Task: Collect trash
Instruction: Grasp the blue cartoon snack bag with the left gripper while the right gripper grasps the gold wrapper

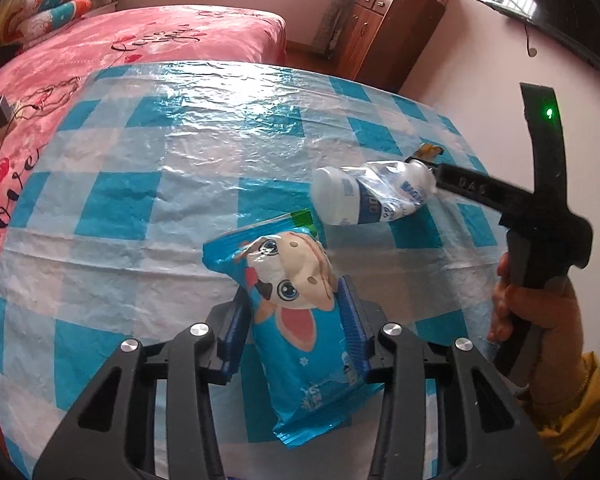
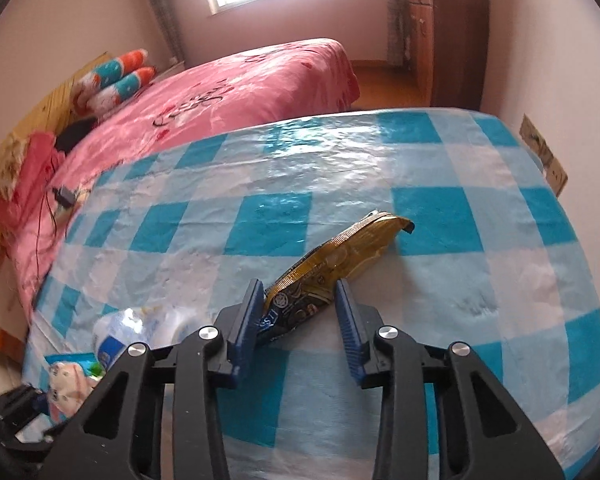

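A blue snack wrapper with a cartoon cow (image 1: 296,312) lies on the checked tablecloth (image 1: 180,152) between the fingers of my left gripper (image 1: 296,300); the jaws stand around it, touching its sides. A crushed white plastic bottle (image 1: 372,196) lies just beyond it. A gold and black wrapper (image 2: 332,264) lies between the open fingers of my right gripper (image 2: 300,304), touching the left finger. The right gripper also shows in the left wrist view (image 1: 432,168), by the bottle's far end. The bottle (image 2: 132,328) and cow wrapper (image 2: 68,384) show at lower left in the right wrist view.
A pink bed (image 1: 140,40) runs along the table's left and far side, with a charger and cables (image 1: 0,108) on it. A wooden cabinet (image 1: 388,28) stands at the back. A wall (image 2: 548,60) lies close along the table's right edge.
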Available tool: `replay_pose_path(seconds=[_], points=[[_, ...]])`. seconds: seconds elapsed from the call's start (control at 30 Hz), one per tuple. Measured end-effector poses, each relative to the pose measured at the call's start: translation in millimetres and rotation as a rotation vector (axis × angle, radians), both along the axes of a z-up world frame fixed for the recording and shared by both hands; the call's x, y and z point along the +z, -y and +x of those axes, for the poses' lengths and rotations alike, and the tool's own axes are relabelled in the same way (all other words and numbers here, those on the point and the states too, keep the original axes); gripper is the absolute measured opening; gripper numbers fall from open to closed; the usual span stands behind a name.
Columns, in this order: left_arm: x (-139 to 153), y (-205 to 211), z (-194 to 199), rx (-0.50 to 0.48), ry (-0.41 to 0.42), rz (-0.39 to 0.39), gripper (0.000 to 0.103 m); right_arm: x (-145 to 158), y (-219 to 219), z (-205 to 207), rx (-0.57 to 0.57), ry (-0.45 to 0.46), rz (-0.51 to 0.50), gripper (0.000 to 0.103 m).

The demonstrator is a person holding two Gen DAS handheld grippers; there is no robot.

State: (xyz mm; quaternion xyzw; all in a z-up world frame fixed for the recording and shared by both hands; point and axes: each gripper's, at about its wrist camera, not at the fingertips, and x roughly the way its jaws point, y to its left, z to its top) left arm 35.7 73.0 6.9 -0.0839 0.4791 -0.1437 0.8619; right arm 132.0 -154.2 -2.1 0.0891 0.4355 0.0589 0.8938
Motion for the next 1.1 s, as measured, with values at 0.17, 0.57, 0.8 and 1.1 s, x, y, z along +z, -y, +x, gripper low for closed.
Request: replay_pose_path(seconds=[0.17,0.57,0.8,1.1], points=[[0,-10,-4,0.009,-0.004,-0.043,0.041,1,-15,-8,0.051,0.035,-0.038,0.014],[10,-32,-20,0.014,0.019,-0.115,0.040,12,-5,-48,0.043,0.064,0.062,0.000],[14,-46,-36,0.010,0.023,-0.139,0.040,24,-3,-78,0.012,0.080,0.077,0.000],[16,-67,-58,0.034,0.027,-0.142,0.040,12,-7,-59,-0.061,-0.002,0.146,0.028]])
